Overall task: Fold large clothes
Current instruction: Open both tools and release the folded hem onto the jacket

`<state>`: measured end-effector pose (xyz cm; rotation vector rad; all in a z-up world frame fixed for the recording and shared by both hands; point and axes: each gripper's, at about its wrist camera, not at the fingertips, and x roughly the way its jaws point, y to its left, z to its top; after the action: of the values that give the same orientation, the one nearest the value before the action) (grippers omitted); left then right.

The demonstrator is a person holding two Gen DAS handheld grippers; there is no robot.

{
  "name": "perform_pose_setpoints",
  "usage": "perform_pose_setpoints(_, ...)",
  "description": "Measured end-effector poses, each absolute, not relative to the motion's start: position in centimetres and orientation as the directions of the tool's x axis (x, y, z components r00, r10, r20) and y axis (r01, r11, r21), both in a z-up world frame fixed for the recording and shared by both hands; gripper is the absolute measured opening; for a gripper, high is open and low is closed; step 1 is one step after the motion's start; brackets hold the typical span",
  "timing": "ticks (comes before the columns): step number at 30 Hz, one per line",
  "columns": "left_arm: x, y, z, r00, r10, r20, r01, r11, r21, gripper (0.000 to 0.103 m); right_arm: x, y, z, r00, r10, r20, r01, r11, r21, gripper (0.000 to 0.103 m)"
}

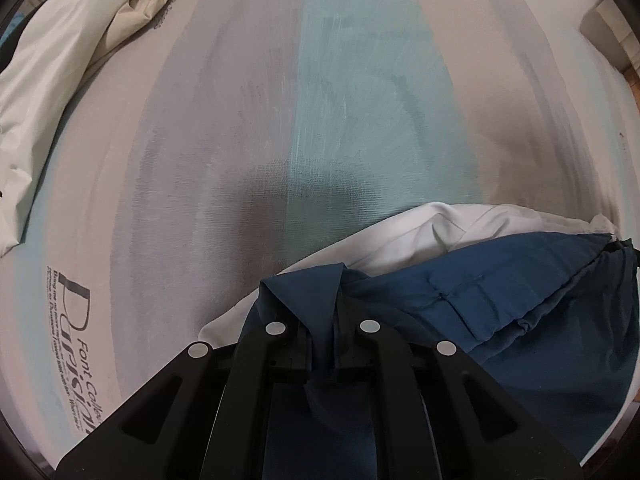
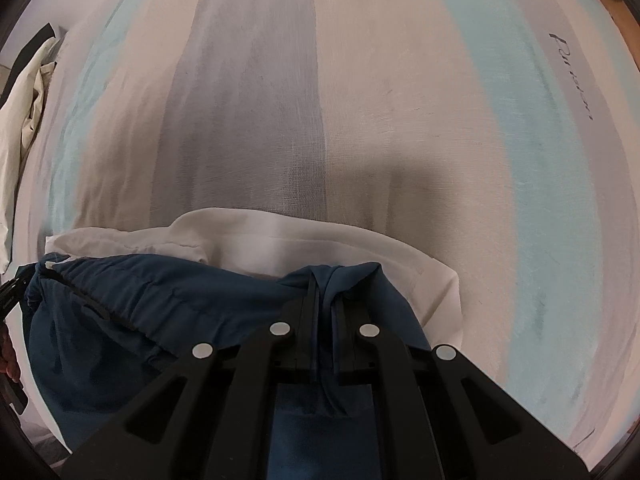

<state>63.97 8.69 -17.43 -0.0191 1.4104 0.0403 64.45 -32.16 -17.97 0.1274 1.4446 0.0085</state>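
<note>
Fingers (image 1: 298,332) of the left gripper (image 1: 322,344) and right gripper (image 2: 325,320) are clamped on blue garment (image 1: 500,280) corners, over a white garment (image 1: 420,228) on the bed (image 1: 360,100).

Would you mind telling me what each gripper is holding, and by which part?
Both hold the dark blue garment: the left gripper and the right gripper each pinch a bunched corner of its fabric.
</note>
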Motion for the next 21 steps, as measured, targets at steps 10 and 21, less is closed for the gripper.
perform_pose_setpoints(10,63.1,7.9,-14.3,0.239,0.026,-0.971,-0.032,0.999,0.019,0.062,63.2,-32.7,-16.0,0.180,0.106,-0.978,0.084,0.989,0.123,0.019)
perform_pose_setpoints(21,62.1,6.9,-10.3,0.328,0.049,-0.943,-0.037,0.999,0.039,0.088,62.5,-33.5,-11.6,0.277,0.105,-0.955,0.081,0.988,0.132,0.054)
